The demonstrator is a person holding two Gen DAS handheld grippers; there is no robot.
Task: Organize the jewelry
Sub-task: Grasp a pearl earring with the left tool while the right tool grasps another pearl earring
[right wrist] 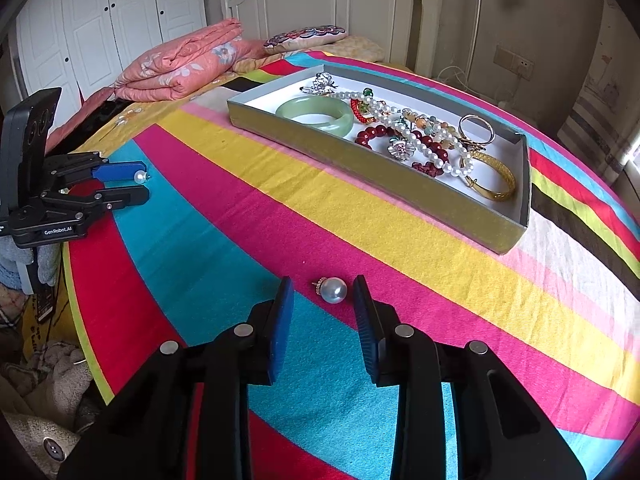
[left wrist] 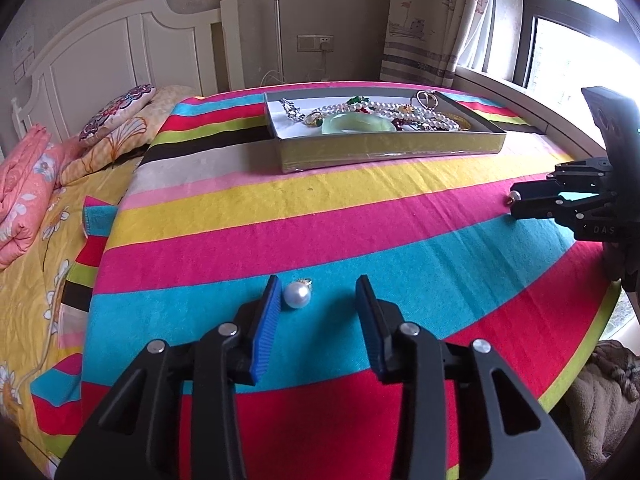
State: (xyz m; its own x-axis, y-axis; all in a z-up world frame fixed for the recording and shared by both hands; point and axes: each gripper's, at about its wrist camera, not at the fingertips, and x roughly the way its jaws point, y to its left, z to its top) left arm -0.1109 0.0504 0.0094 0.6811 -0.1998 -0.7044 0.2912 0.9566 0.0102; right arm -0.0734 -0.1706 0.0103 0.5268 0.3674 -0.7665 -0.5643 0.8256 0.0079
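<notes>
Tray (right wrist: 472,220) w/ jade bangle (right wrist: 316,115), pearls, gold bracelet; both tools part-open, each straddling a loose pearl earring, not gripping.

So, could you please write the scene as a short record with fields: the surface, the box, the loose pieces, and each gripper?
surface: striped cloth on a bed
box: open grey tray holding a green bangle, pearl strands, a gold bracelet
loose pieces: two pearl earrings on the cloth
left gripper: open, pearl earring between its fingers, beside the left pad
right gripper: open, other pearl earring between its fingers, not pressed
</notes>
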